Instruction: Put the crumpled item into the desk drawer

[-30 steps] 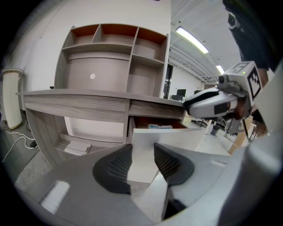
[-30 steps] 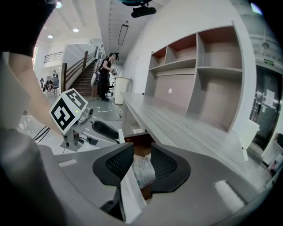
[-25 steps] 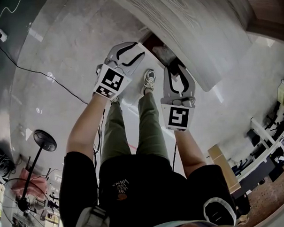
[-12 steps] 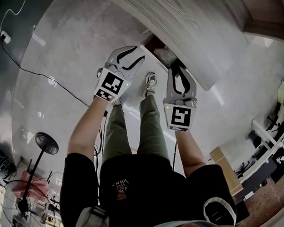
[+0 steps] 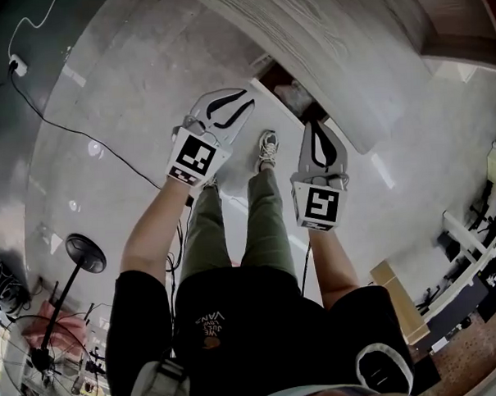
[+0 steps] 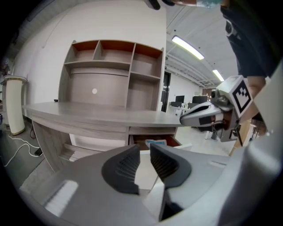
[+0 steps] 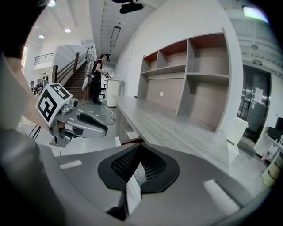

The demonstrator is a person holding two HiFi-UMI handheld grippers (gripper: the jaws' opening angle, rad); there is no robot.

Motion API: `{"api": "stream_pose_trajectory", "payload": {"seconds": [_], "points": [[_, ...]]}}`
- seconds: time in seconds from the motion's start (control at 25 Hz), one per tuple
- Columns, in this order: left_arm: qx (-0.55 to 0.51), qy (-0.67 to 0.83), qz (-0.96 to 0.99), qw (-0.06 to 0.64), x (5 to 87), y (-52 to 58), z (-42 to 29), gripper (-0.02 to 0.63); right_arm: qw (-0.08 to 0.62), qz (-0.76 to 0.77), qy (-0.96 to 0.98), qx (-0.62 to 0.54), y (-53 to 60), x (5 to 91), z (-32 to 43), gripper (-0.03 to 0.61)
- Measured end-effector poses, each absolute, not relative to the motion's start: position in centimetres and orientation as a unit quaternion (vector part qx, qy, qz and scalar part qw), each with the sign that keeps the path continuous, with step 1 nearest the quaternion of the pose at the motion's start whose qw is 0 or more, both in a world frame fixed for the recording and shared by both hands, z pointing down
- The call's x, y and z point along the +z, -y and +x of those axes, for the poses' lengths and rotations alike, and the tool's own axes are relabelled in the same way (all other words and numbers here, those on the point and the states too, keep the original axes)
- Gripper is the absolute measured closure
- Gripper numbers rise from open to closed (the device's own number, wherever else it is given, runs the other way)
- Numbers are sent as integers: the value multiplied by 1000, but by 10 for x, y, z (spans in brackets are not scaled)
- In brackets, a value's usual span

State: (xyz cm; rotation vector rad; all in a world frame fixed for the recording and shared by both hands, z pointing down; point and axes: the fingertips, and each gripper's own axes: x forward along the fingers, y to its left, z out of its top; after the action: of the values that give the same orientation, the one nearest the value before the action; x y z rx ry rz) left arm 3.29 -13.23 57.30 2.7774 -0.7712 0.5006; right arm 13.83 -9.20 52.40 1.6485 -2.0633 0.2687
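The crumpled item (image 5: 295, 92), a pale wad, lies inside the open desk drawer (image 5: 270, 92) under the grey desktop. It also shows as a bluish-white lump (image 6: 155, 142) in the left gripper view. My right gripper (image 5: 315, 126) hangs just in front of the drawer, its jaws shut with only a thin white sliver between the pads (image 7: 150, 165). My left gripper (image 5: 242, 99) is held to the left of the drawer. Its jaws (image 6: 145, 152) are closing, with a gap and nothing between them.
A long grey desktop (image 6: 97, 112) carries open shelving (image 6: 115, 70). The person's legs and shoes (image 5: 264, 145) are below the grippers. A black cable (image 5: 81, 126) crosses the floor and a fan stand (image 5: 85, 253) is at the left. People stand by a staircase (image 7: 97, 75).
My right gripper has drawn back from the drawer, and its jaws have gone from open to shut. The left gripper's jaws have narrowed and it has shifted slightly right.
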Motion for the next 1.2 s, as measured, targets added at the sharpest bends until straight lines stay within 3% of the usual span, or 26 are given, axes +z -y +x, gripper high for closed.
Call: {"api": "stream_pose_trajectory", "payload": {"seconds": [0.24,1.2], "points": [[151,272,946,95,548,123,28,561,246,608,749,93,81,516,140,575],[104,294,947,75,432,76,-17,561,213,644,730,79,34,432,123,576]]}}
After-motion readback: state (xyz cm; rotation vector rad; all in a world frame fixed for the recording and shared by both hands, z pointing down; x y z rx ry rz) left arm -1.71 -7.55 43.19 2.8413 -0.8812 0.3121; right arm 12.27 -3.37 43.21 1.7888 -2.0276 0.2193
